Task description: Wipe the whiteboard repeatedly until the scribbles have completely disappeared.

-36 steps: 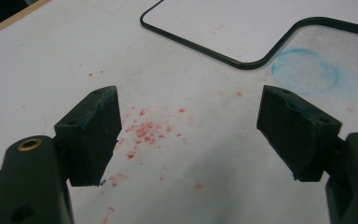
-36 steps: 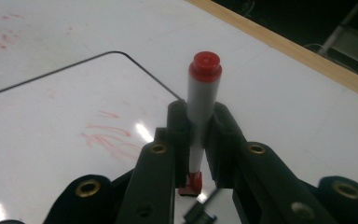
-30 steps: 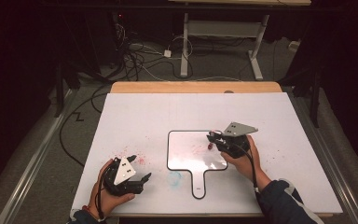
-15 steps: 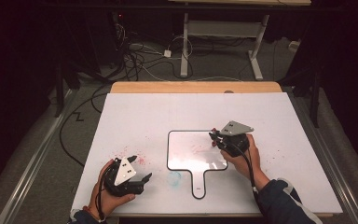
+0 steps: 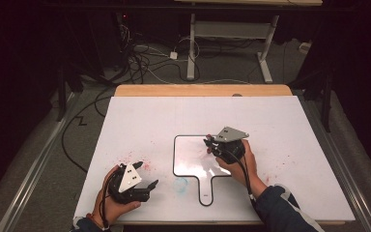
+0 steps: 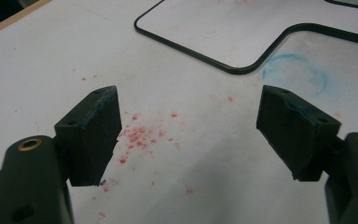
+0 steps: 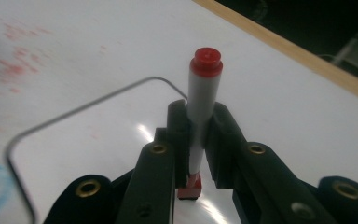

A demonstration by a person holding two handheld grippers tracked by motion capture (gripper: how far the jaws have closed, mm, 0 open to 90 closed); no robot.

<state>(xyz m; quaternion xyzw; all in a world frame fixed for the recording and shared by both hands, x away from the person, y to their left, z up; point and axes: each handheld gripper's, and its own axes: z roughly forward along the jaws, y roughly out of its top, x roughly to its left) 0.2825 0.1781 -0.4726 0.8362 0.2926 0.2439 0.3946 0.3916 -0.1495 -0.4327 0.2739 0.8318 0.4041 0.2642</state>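
White glossy tabletop (image 5: 290,121); right gripper (image 7: 196,135) clamps cylindrical red-capped marker (image 7: 202,98).

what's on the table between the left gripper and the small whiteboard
Only red specks and a blue smudge on the table, in the left gripper view.

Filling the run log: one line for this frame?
right gripper: shut on red marker, over small whiteboard | left gripper: open, holds nothing, over table
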